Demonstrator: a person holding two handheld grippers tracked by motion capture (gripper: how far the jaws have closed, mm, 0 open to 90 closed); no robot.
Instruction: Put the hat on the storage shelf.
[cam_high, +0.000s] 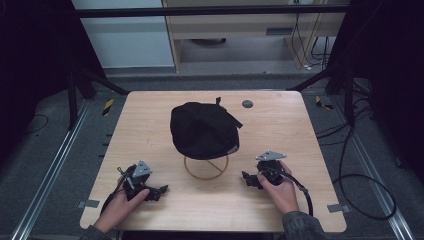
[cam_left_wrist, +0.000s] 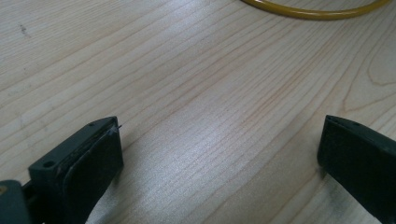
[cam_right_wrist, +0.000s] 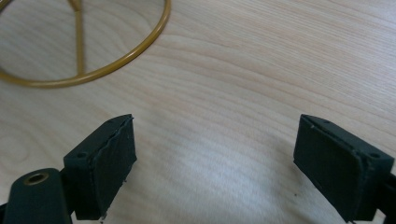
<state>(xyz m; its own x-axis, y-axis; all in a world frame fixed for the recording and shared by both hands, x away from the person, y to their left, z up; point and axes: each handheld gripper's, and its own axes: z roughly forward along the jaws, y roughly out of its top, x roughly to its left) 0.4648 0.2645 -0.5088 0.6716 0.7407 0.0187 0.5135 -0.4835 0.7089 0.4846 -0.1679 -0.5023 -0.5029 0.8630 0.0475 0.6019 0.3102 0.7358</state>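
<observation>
A black cap (cam_high: 202, 129) sits on a stand with a gold wire ring base (cam_high: 205, 168) at the middle of the wooden table (cam_high: 280, 130). My left gripper (cam_high: 159, 190) rests on the table near the front left, open, with bare wood between its jaws; the gold ring (cam_left_wrist: 313, 11) curves across the top of its view. My right gripper (cam_high: 248, 179) lies at the front right of the stand, also open over bare wood. The ring base (cam_right_wrist: 93, 60) with a spoke shows at the upper left of the right gripper view.
A small dark round disc (cam_high: 247, 104) lies at the back of the table, right of the cap. Black cables (cam_high: 360, 185) trail over the floor on the right. Metal rails run along both sides of the table.
</observation>
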